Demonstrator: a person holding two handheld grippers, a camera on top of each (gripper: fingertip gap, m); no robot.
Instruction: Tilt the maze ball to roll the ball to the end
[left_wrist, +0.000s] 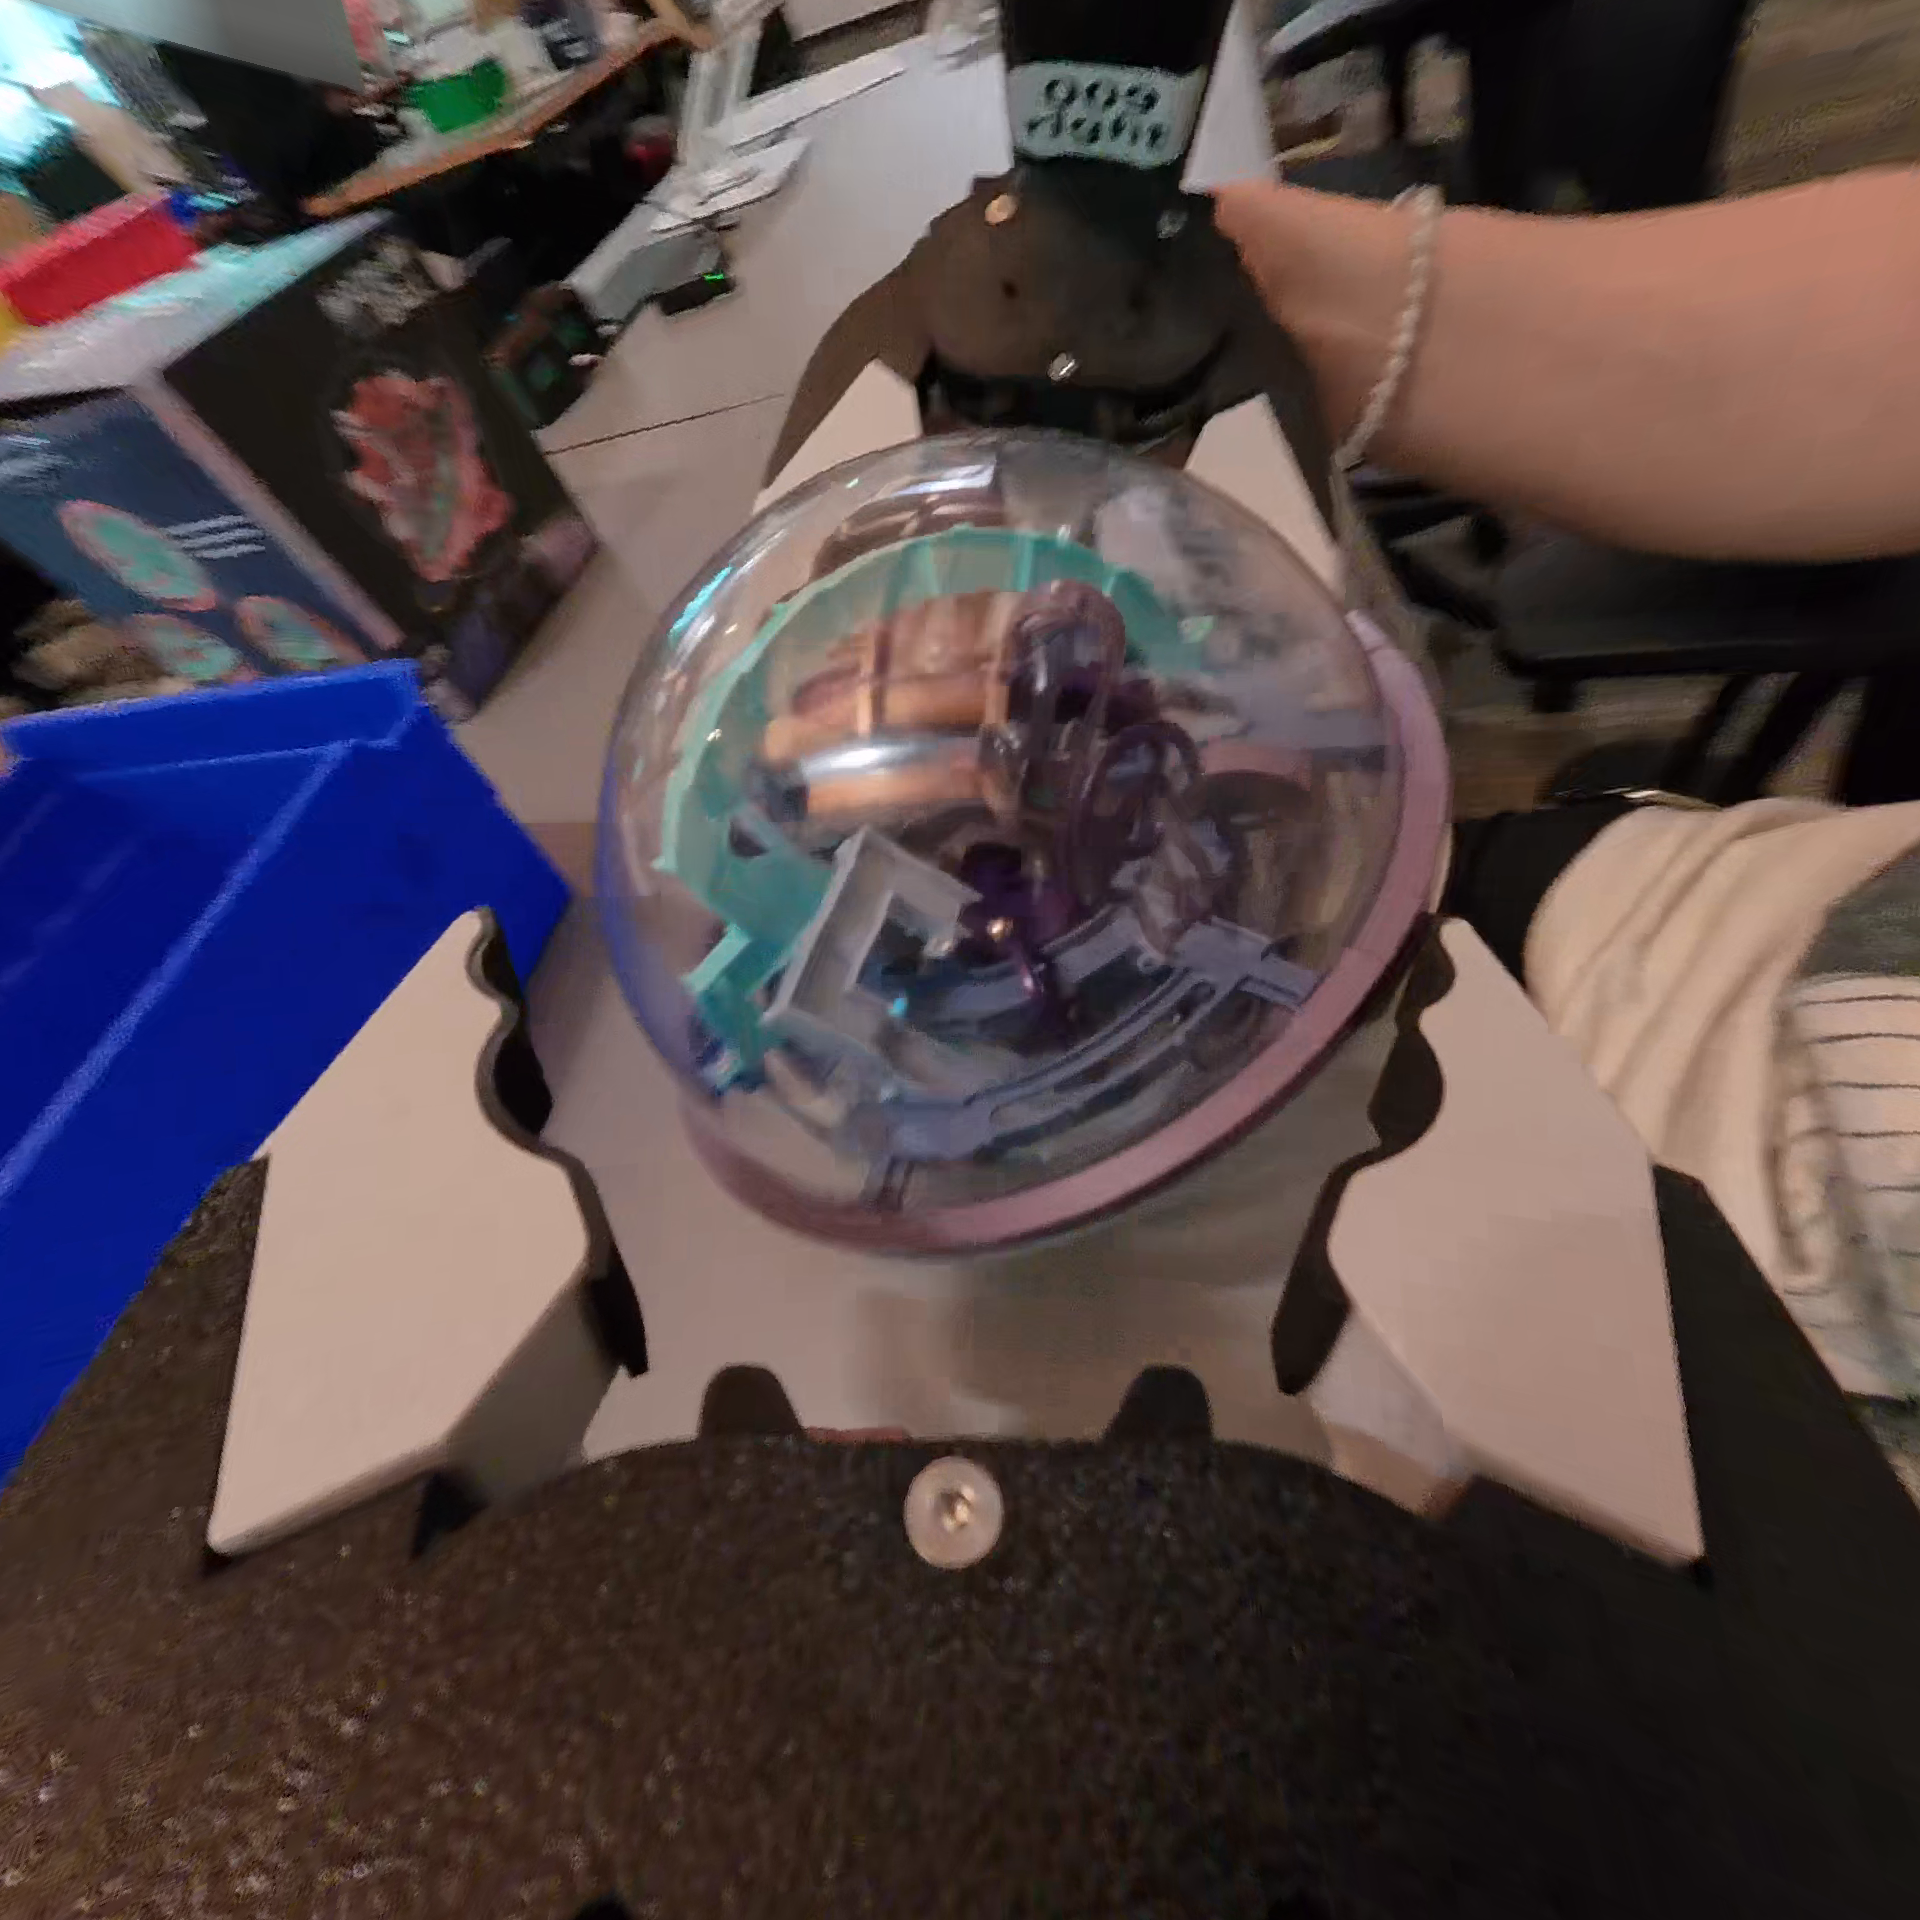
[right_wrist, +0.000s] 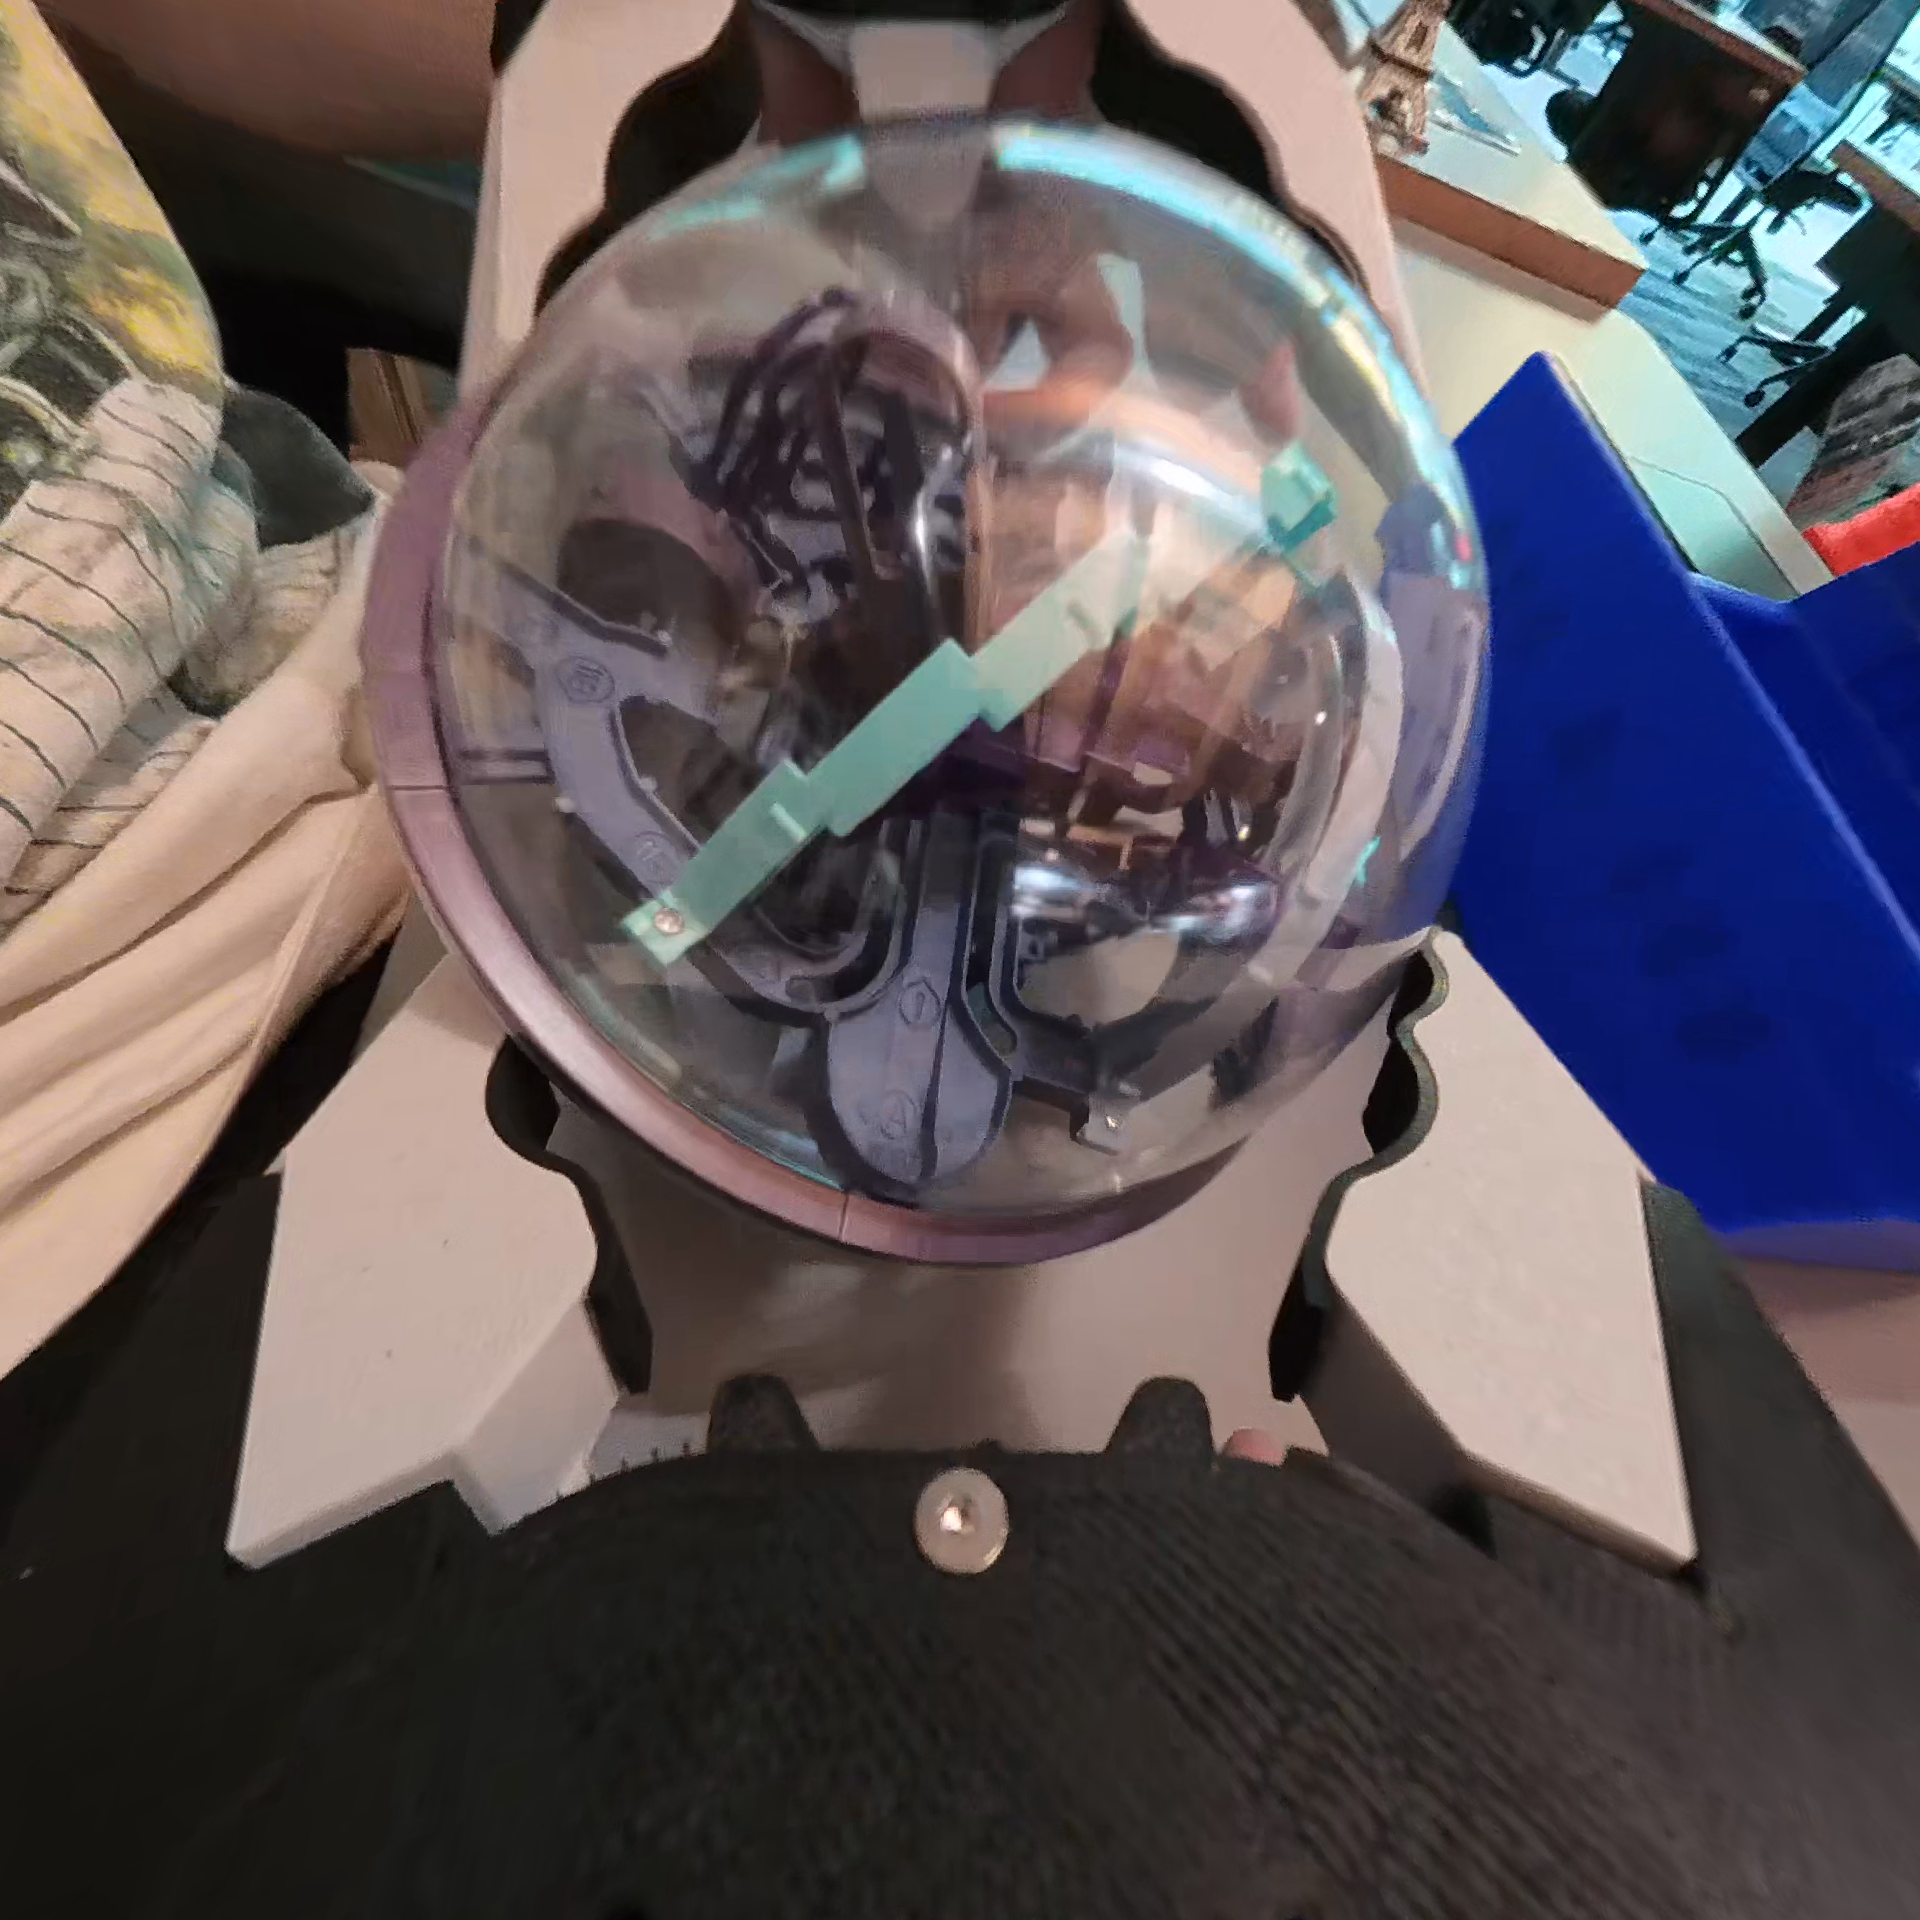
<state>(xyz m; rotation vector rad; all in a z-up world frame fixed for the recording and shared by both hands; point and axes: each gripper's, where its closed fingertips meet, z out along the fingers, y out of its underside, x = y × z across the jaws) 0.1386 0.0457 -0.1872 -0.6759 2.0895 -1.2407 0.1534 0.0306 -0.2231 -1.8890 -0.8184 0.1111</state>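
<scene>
Left wrist view: clear maze ball (left_wrist: 1023, 831) clamped between left gripper (left_wrist: 966, 997) and right gripper (left_wrist: 1049, 436) facing it, both wide-spread, pads pressing its sides; blue bin (left_wrist: 208, 935) left.

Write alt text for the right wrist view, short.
A clear maze ball with a purple rim sits between the wide-spread white fingers of the right gripper, with the left gripper beyond it. A teal stepped track crosses inside. A blue bin stands right, a cream sleeve left.
</scene>
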